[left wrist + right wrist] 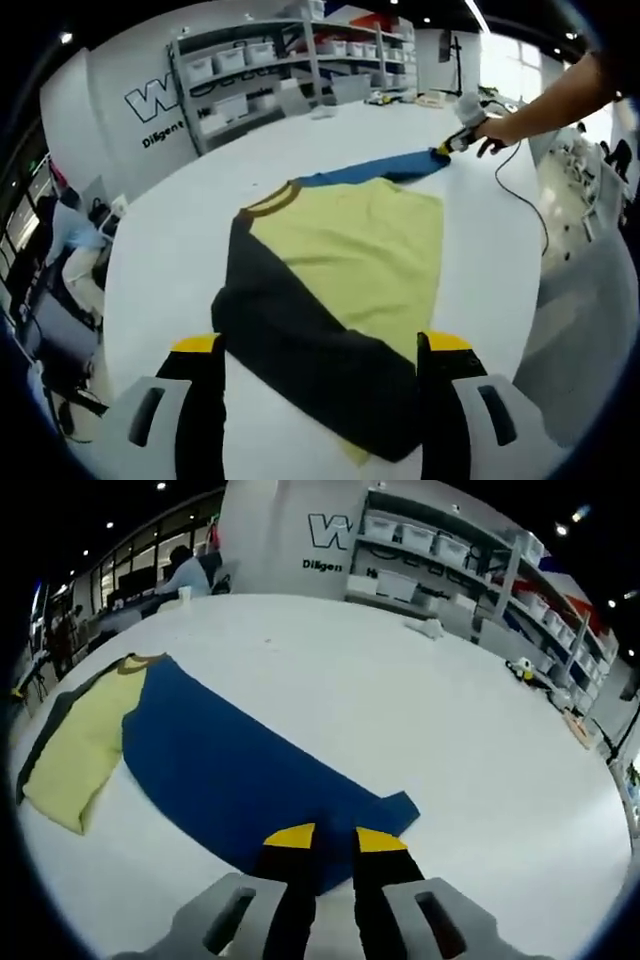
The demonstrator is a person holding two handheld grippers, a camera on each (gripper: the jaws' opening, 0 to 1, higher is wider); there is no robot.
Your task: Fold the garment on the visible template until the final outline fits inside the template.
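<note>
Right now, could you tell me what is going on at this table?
A person is folding a long-sleeved shirt on a white table, a gripper in each hand. The right gripper is pinched on the end of the blue sleeve, stretched out to the side. The left gripper is open, its jaws either side of the dark sleeve, which lies folded across the yellow body.
</note>
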